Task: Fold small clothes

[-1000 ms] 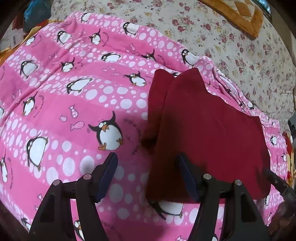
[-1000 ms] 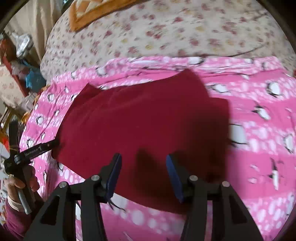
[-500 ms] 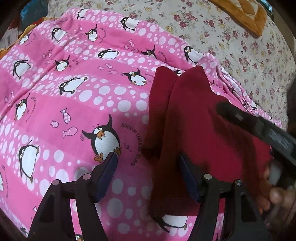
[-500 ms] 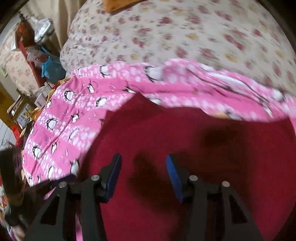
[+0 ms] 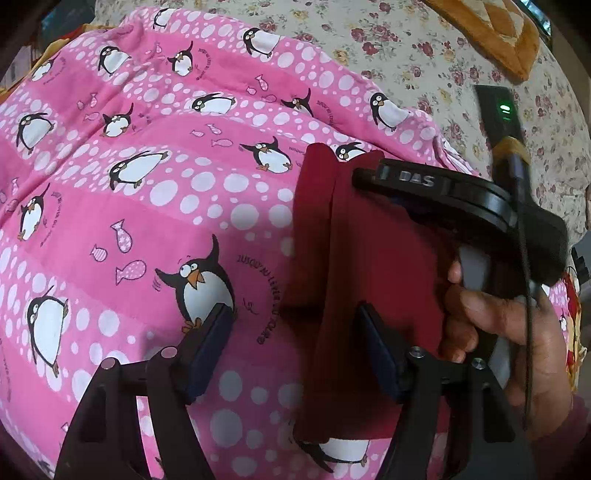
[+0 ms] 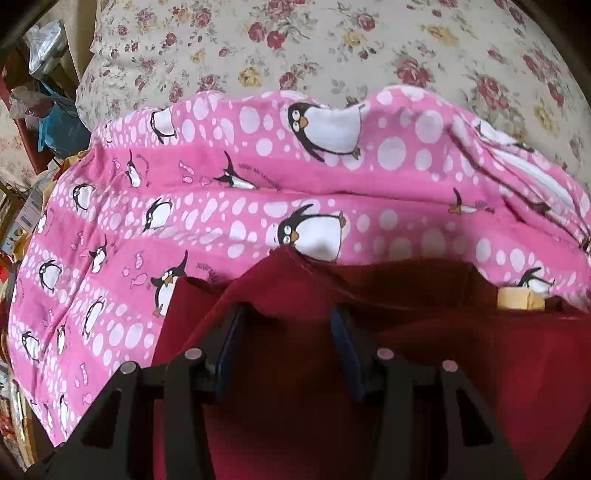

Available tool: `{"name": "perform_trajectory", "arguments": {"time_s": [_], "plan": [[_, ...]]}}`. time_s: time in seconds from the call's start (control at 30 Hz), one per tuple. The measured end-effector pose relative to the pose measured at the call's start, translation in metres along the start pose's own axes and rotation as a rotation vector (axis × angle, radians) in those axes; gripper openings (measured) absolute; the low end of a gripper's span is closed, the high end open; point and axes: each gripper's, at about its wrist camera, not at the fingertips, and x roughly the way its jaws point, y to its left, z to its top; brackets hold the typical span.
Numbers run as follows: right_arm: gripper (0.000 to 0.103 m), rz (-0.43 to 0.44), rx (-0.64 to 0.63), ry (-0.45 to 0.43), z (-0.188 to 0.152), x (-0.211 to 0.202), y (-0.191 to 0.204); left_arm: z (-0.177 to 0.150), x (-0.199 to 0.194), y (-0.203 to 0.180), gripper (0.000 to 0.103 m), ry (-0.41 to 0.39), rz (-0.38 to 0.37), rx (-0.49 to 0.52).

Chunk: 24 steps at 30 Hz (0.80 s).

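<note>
A dark red cloth (image 5: pixel 373 266) lies folded on a pink penguin blanket (image 5: pixel 147 206); its left side shows a second layer along a lengthwise fold. My left gripper (image 5: pixel 291 347) stands open low over the cloth's near left edge, one finger over the blanket, the other over the cloth. In the left wrist view, a hand (image 5: pixel 498 332) holds the right gripper's black body (image 5: pixel 443 199) above the cloth's far part. In the right wrist view, the right gripper (image 6: pixel 288 343) is open just above the red cloth (image 6: pixel 461 369), near its pointed far corner. Nothing is pinched.
The blanket (image 6: pixel 221 184) rests on a floral bedsheet (image 5: pixel 443 74). An orange-brown cushion (image 5: pixel 498 33) sits at the back right. Bags and clutter (image 6: pixel 48 110) stand past the bed's left edge. A small tan patch (image 6: pixel 521 299) shows at the cloth's right edge.
The right gripper swept across the red cloth to its far corner, coming into the left wrist view from the right. The left gripper stayed in place.
</note>
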Motion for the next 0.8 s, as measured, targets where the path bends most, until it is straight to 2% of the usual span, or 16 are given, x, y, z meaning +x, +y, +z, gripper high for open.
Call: {"name": "perform_trajectory", "arguments": {"time_s": [0.2, 0.33, 0.53, 0.63, 0.73, 0.8], "plan": [[0.051, 0.068, 0.036, -0.03, -0.027, -0.043, -0.022, 0.004, -0.002, 0.005, 0.05, -0.001, -0.037, -0.038], [0.054, 0.039, 0.031, -0.054, -0.06, -0.089, -0.049, 0.008, -0.002, 0.007, 0.05, -0.013, -0.062, -0.064], [0.059, -0.007, 0.085, -0.055, -0.112, -0.139, -0.106, 0.014, 0.002, 0.002, 0.05, -0.048, -0.038, -0.058], [0.059, 0.039, 0.105, -0.065, -0.135, -0.157, -0.124, 0.017, 0.006, 0.001, 0.05, -0.06, -0.027, -0.059], [0.059, 0.045, 0.112, -0.082, -0.149, -0.173, -0.133, 0.023, 0.013, 0.0, 0.055, -0.063, -0.027, -0.067], [0.066, 0.052, 0.128, -0.098, -0.154, -0.18, -0.139, 0.026, 0.019, 0.001, 0.061, -0.052, -0.045, -0.079]]}}
